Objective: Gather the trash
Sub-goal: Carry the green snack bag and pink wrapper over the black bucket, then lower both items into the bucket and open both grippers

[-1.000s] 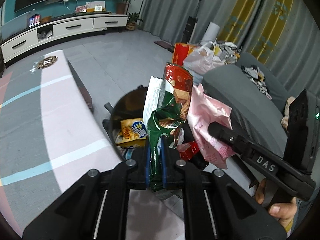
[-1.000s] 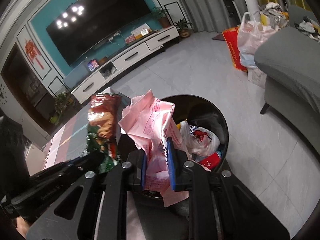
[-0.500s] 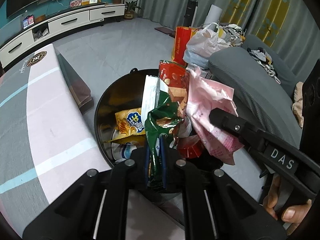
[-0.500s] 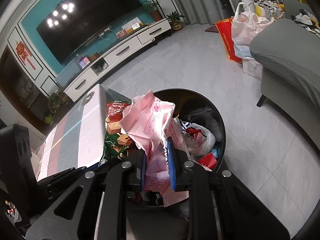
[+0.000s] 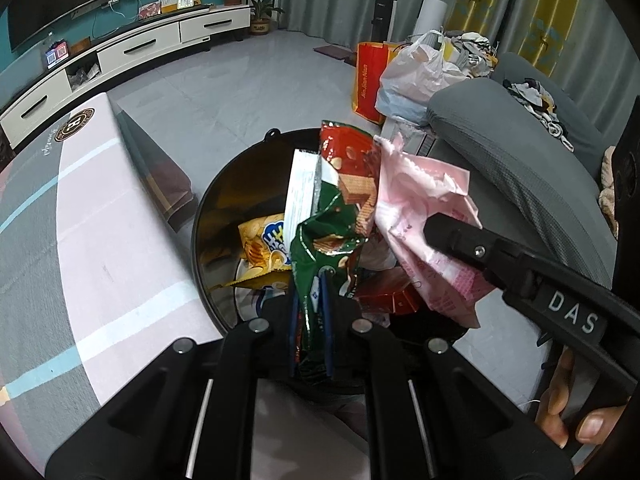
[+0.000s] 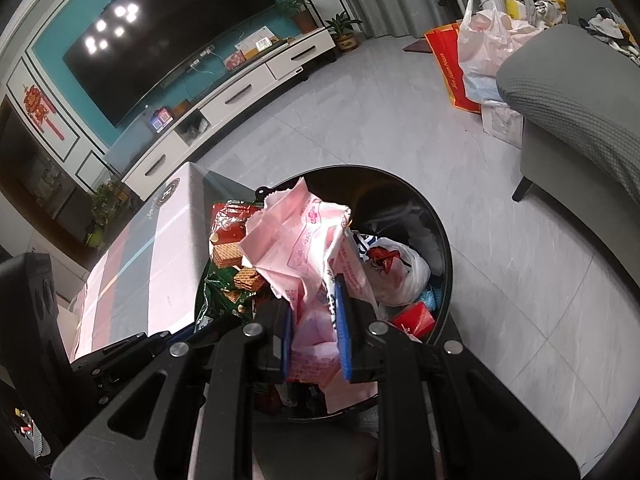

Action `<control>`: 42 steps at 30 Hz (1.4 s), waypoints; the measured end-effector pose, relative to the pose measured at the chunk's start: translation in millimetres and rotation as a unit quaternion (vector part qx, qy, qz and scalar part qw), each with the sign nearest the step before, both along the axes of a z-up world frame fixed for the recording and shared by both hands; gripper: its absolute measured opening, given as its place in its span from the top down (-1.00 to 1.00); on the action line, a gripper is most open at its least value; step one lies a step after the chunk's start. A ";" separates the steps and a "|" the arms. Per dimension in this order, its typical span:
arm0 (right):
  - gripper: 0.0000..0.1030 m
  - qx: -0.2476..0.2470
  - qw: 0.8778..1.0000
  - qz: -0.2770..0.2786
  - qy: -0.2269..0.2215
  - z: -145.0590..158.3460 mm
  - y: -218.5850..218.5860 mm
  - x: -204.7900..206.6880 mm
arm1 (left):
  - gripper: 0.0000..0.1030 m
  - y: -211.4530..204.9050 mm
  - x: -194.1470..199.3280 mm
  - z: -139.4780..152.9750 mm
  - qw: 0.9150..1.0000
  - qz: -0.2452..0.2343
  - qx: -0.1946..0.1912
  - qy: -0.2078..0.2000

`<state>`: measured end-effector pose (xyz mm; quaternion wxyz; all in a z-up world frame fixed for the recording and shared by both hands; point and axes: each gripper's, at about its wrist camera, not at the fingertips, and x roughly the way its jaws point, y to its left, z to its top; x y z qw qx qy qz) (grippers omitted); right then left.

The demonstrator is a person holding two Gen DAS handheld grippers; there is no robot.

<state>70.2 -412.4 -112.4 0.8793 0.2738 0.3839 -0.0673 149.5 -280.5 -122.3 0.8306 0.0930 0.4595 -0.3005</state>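
Note:
My left gripper [image 5: 311,320] is shut on a green and red wafer wrapper [image 5: 340,208] and holds it over the black round trash bin [image 5: 208,208]. My right gripper [image 6: 316,336] is shut on a crumpled pink wrapper [image 6: 296,248], also over the bin [image 6: 432,216]. In the left wrist view the pink wrapper [image 5: 416,216] hangs just right of the wafer wrapper, with the right gripper's finger [image 5: 472,244] across it. The bin holds a yellow snack bag [image 5: 260,244], a red packet [image 6: 416,318] and a white plastic bag [image 6: 400,276].
A low table with a pink, grey and blue-striped cover [image 5: 80,240] touches the bin's left side. A grey sofa [image 5: 532,168] stands to the right, with a red bag [image 5: 368,80] and a white plastic bag [image 5: 416,68] beyond it. A white TV cabinet [image 6: 240,96] lines the far wall.
Both grippers have moved forward and down over the bin with their wrappers still held. The bin now fills more of each view.

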 end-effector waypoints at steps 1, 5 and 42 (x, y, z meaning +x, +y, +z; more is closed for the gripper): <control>0.63 0.001 1.000 0.000 0.001 -0.3 -0.6 0.3 | 0.80 -0.8 0.3 -0.3 1.000 0.000 0.002 0.000; 0.63 -0.002 1.000 0.001 0.003 -1.7 0.4 0.3 | 0.79 -5.1 1.4 -2.0 1.000 -0.003 0.012 0.000; 0.52 -0.011 0.999 0.002 0.035 -12.3 3.9 6.2 | 0.72 -14.0 -0.4 -11.0 0.999 -0.004 0.046 0.000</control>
